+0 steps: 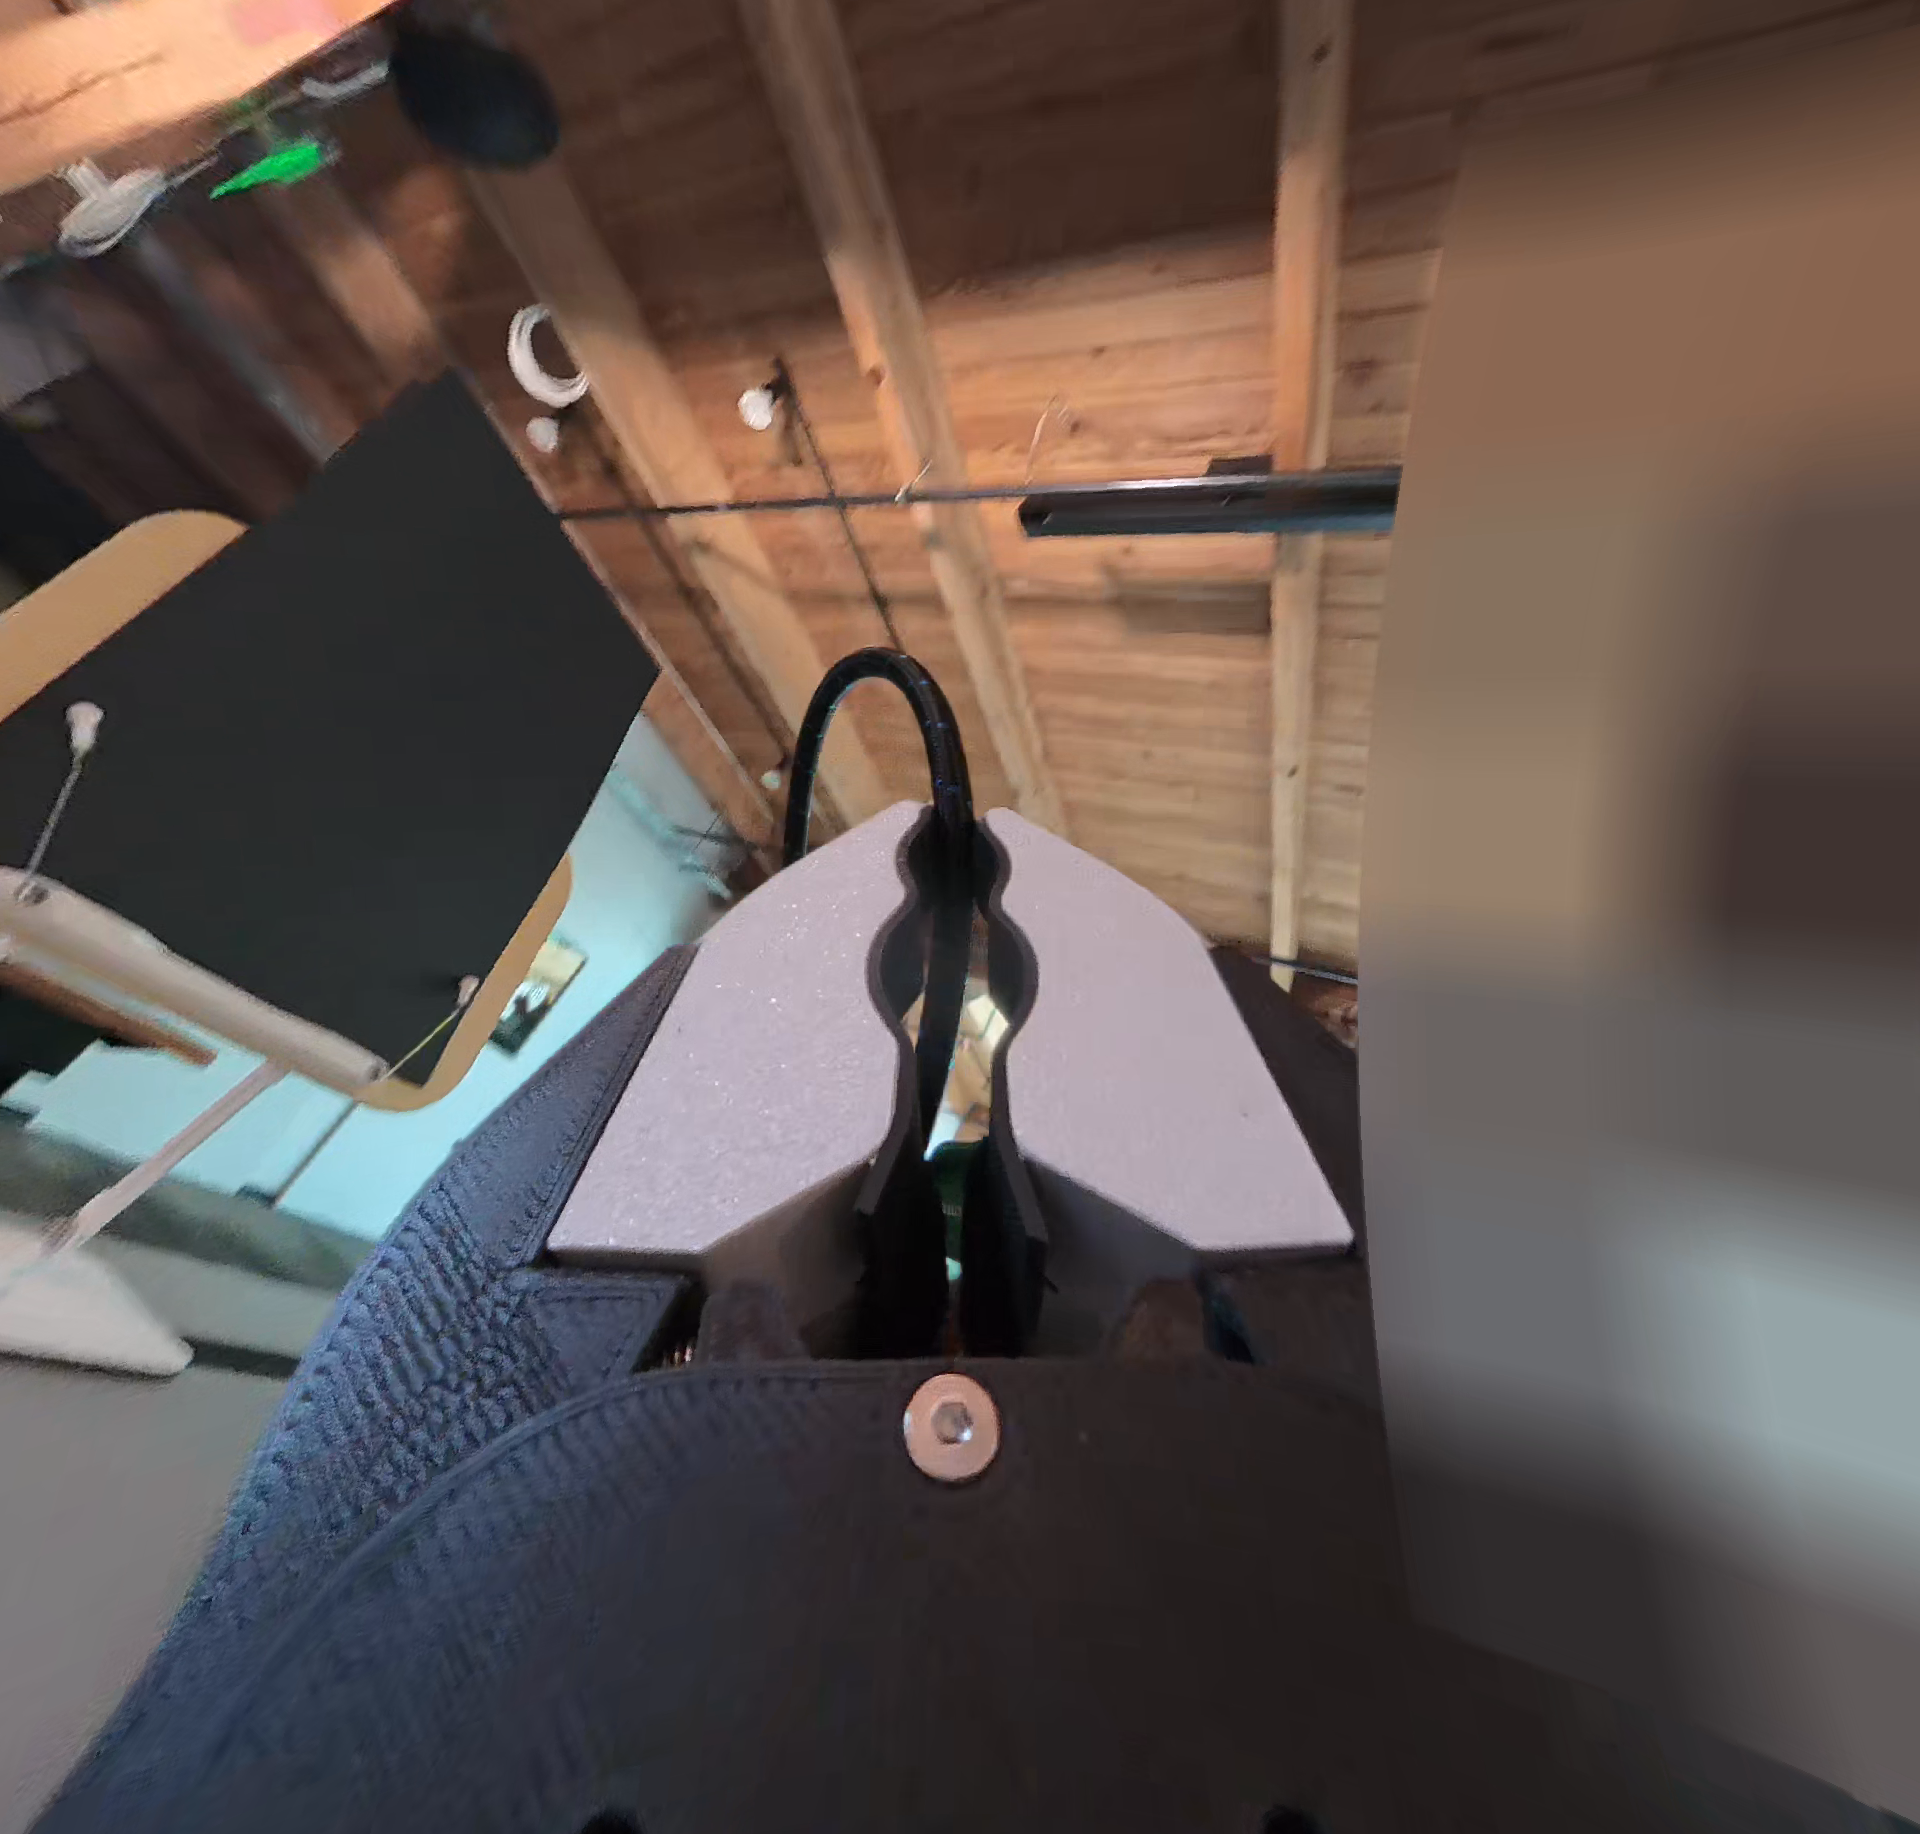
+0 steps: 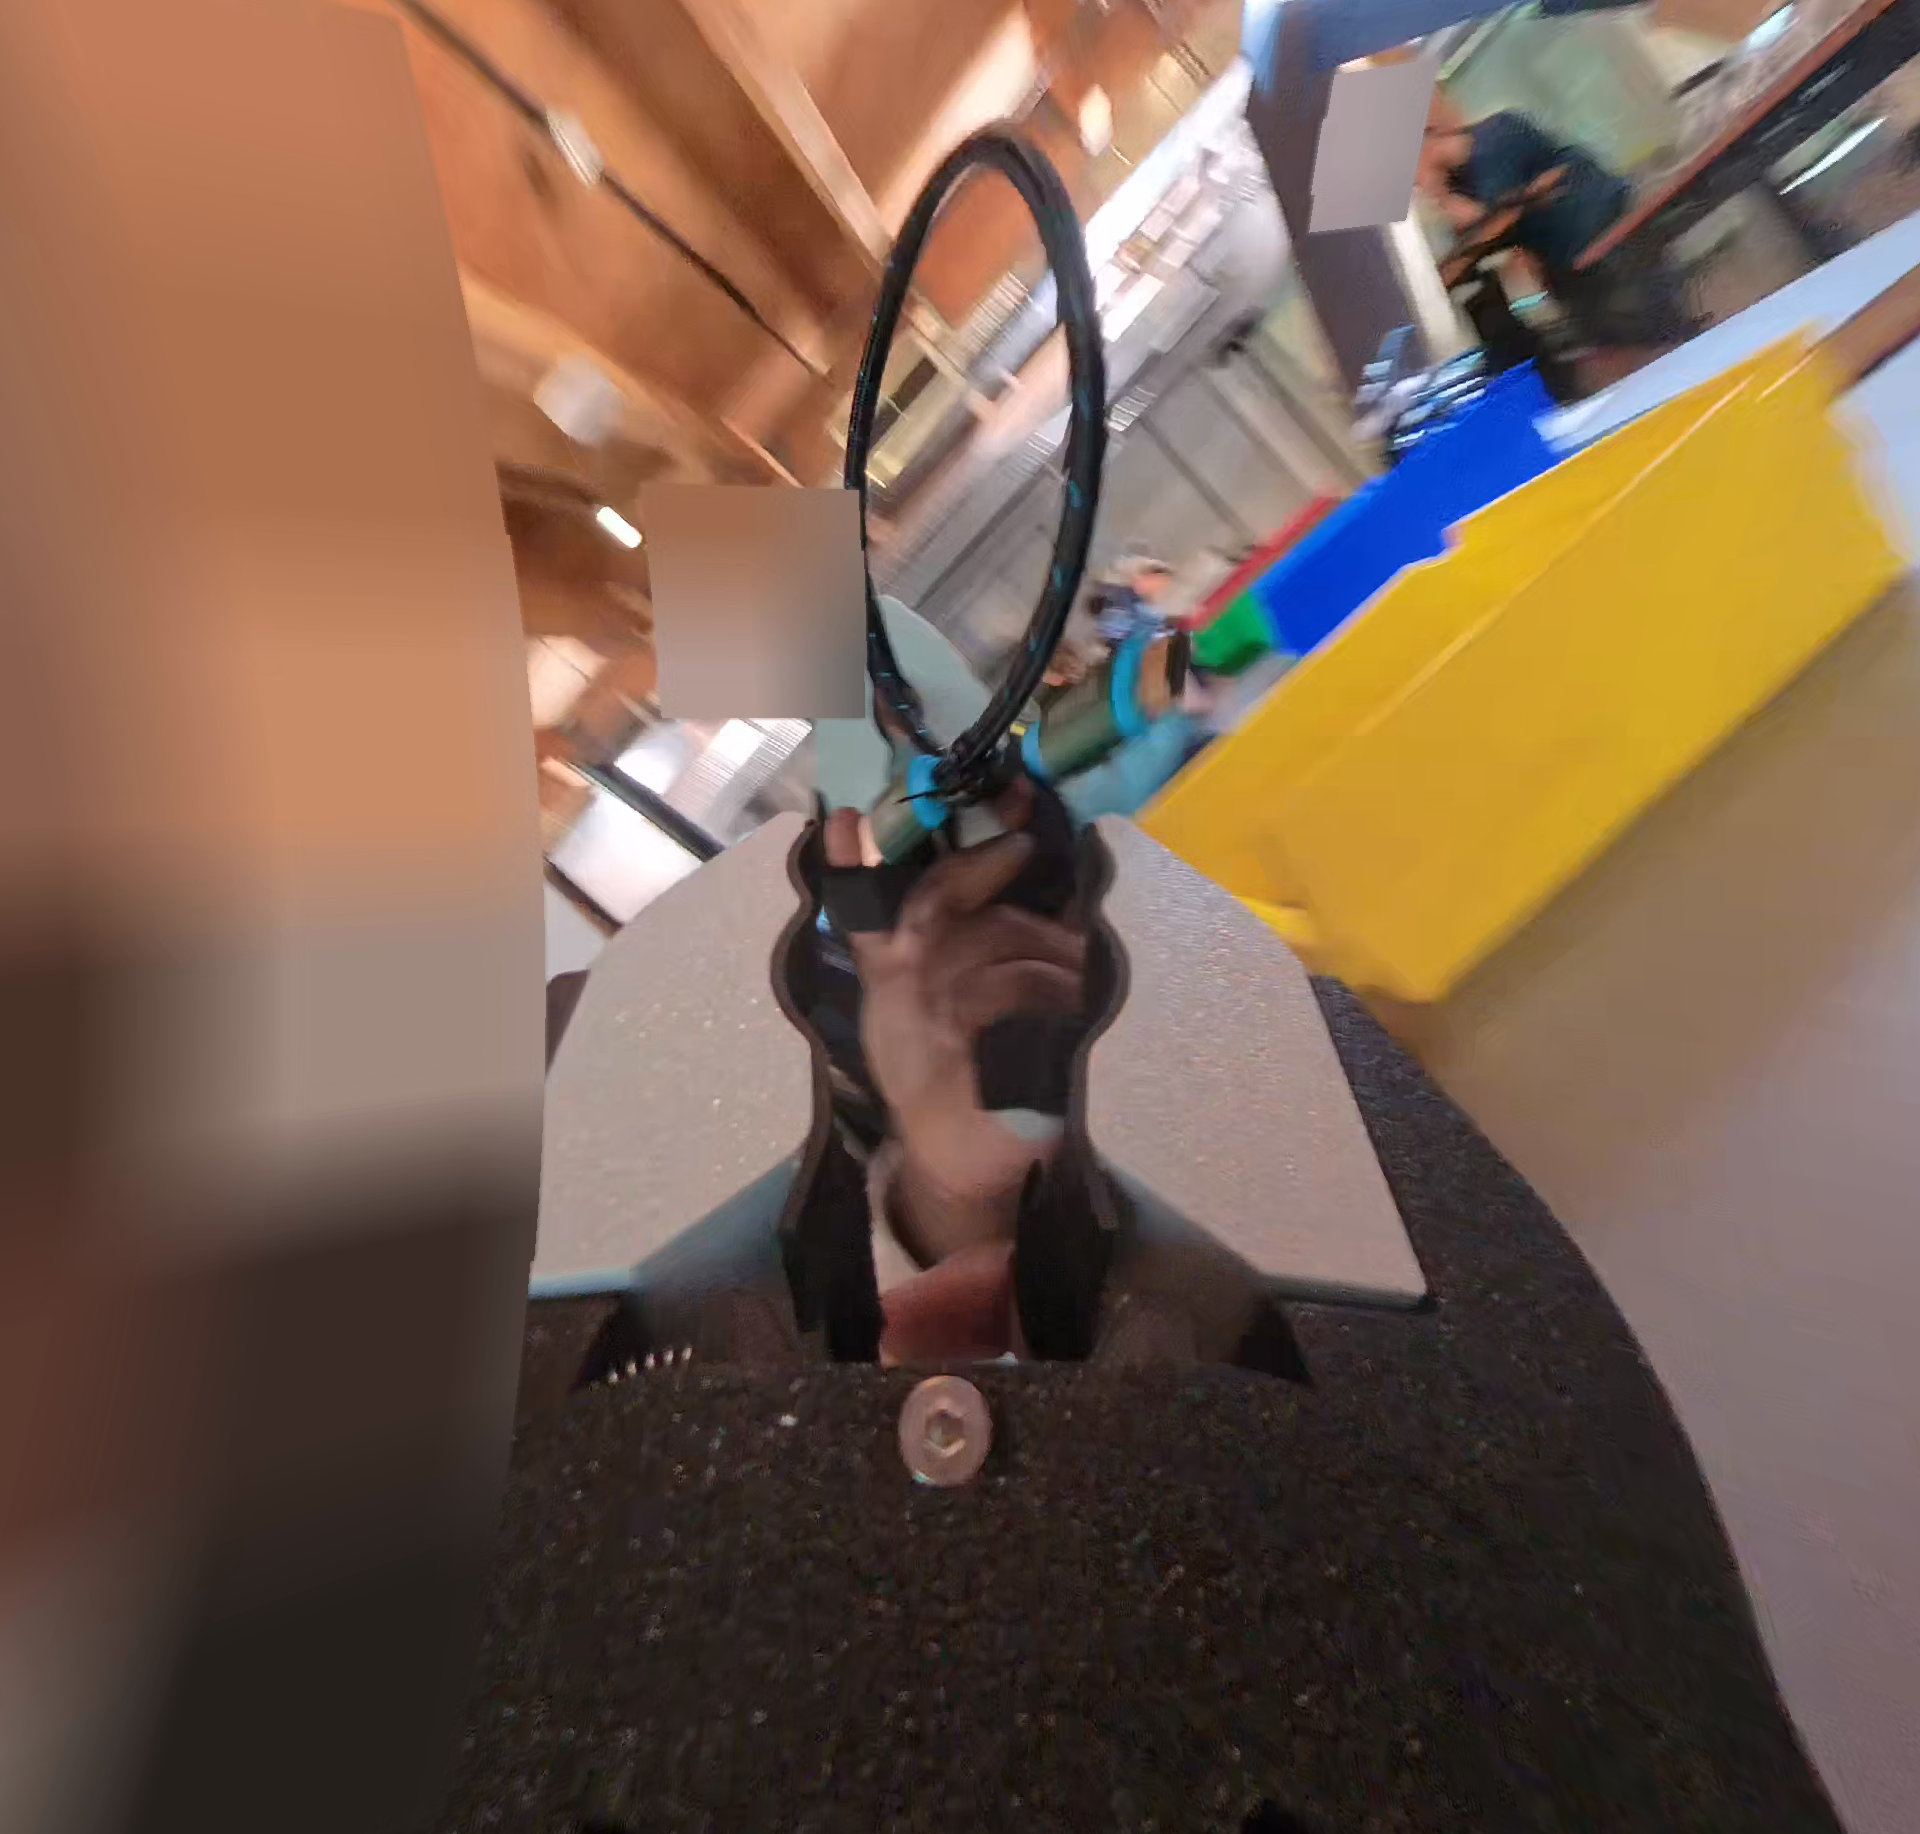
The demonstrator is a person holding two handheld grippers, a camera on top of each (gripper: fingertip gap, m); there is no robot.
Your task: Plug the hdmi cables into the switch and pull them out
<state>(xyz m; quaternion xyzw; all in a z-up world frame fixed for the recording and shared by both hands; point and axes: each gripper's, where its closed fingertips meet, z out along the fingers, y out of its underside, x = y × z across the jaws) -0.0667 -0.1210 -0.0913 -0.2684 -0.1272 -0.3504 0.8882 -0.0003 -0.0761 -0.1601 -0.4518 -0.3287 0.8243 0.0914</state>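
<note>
Only my right view shows yellow plastic bins [image 2: 1538, 662]. My left gripper [image 1: 951, 828] pinches a black braided cable [image 1: 940, 745]; my right gripper [image 2: 951, 839] gapes narrowly, gripping nothing.

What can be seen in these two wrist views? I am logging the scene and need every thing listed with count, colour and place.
Cable: one, black, arching up out of the left gripper's tips; a black loop with blue flecks ahead of the right gripper.
Panel: one, black, left of the left wrist view.
Ceiling: wooden beams and boards, above.
Bins: yellow nearest, blue behind, right of the right wrist view.
Switch: not visible.
Hand: one, seen between the right gripper's fingers.
Left gripper: grey fingers, shut on the cable.
Right gripper: grey fingers, open.
</note>
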